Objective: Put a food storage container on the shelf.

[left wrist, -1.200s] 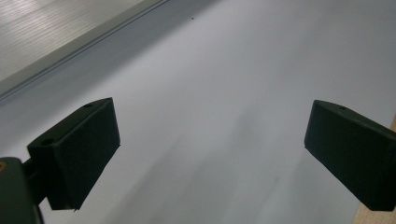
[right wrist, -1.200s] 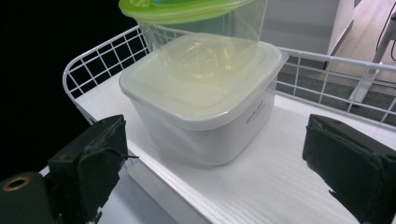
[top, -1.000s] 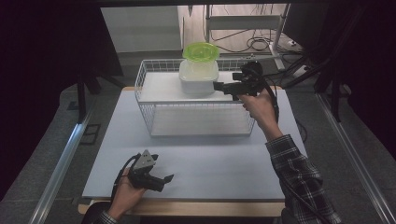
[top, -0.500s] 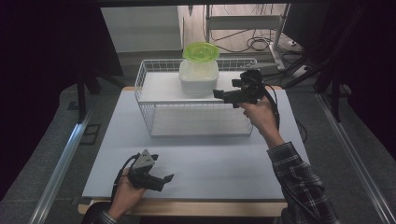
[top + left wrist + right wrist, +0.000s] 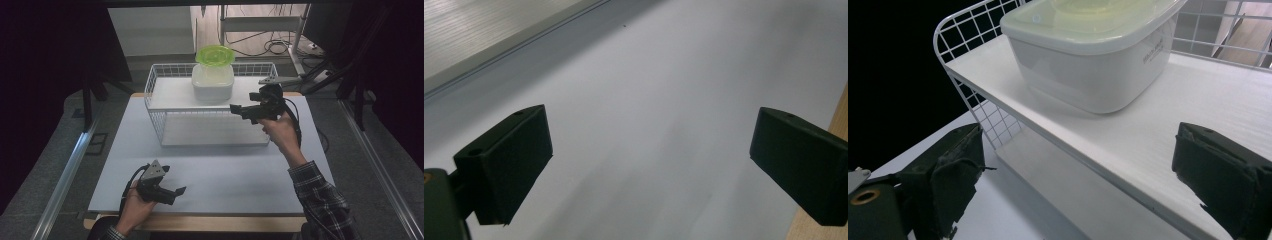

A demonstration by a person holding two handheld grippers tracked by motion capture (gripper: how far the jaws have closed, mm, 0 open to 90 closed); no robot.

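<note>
Your right claw (image 5: 239, 109) gapes wide near the shelf (image 5: 175, 95); hurrying risks toppling the container (image 5: 213, 82) backward.

A pale grey-white tabletop (image 5: 220, 170) with a light wooden edge along the near side carries a white wire rack (image 5: 165, 132) at its far half. The rack stands directly on the tabletop and holds a white upper shelf (image 5: 172, 95) above a lower white board. On that upper shelf rests a white square container (image 5: 212, 86), its green lid (image 5: 215, 54) on top, toward the shelf's middle.
</note>
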